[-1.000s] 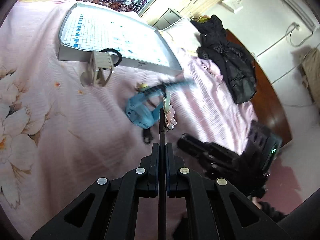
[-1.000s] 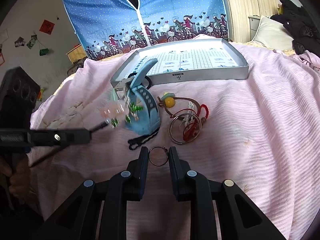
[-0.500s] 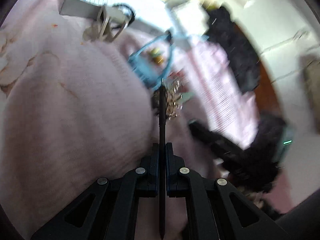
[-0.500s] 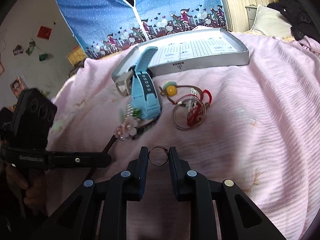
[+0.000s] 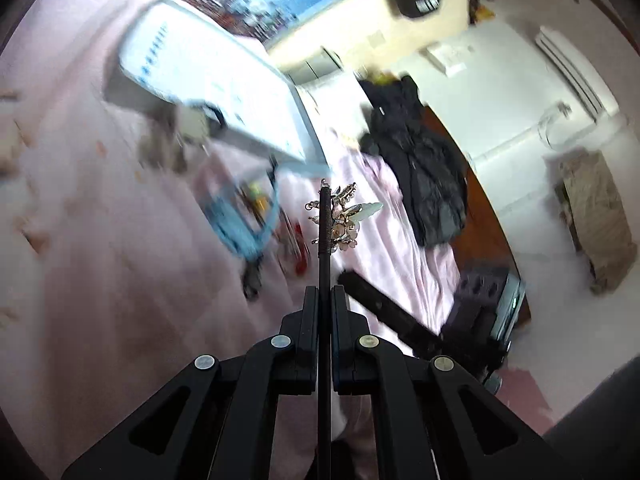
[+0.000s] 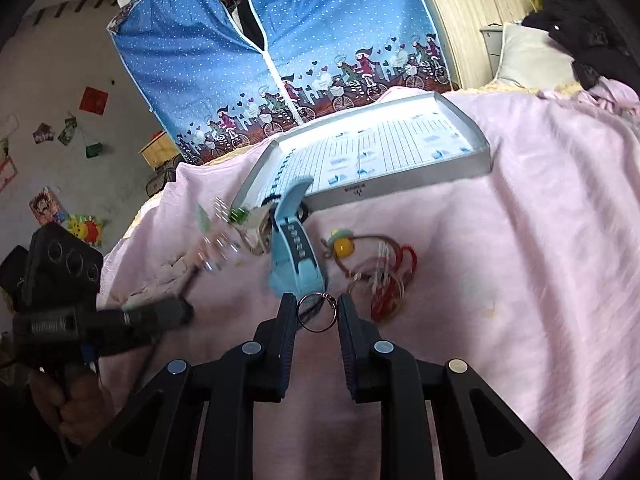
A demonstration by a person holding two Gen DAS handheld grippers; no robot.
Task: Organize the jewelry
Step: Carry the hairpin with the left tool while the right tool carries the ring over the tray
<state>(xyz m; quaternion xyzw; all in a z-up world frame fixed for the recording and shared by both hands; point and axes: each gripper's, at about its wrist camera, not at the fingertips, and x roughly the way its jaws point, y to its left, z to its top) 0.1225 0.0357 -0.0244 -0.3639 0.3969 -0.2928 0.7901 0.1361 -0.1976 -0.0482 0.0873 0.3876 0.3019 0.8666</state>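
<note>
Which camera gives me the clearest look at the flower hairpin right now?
The left wrist view: the flower hairpin sits sharp and centred, its black stick clamped in the left gripper. In the right wrist view it is only a motion-blurred smear at the left.

Pink bedspread (image 6: 520,260) covers bed. Blue dotted curtain (image 6: 320,20) with cyclist border hangs behind. Black jacket (image 5: 420,152) heaped on bed, beside white pillow (image 6: 528,56). Wooden wardrobe (image 6: 472,12) to right of curtain. Red paper (image 6: 93,100) and small pictures (image 6: 48,133) stuck on grey wall. White air conditioner (image 5: 568,68) mounted high on wall.
</note>
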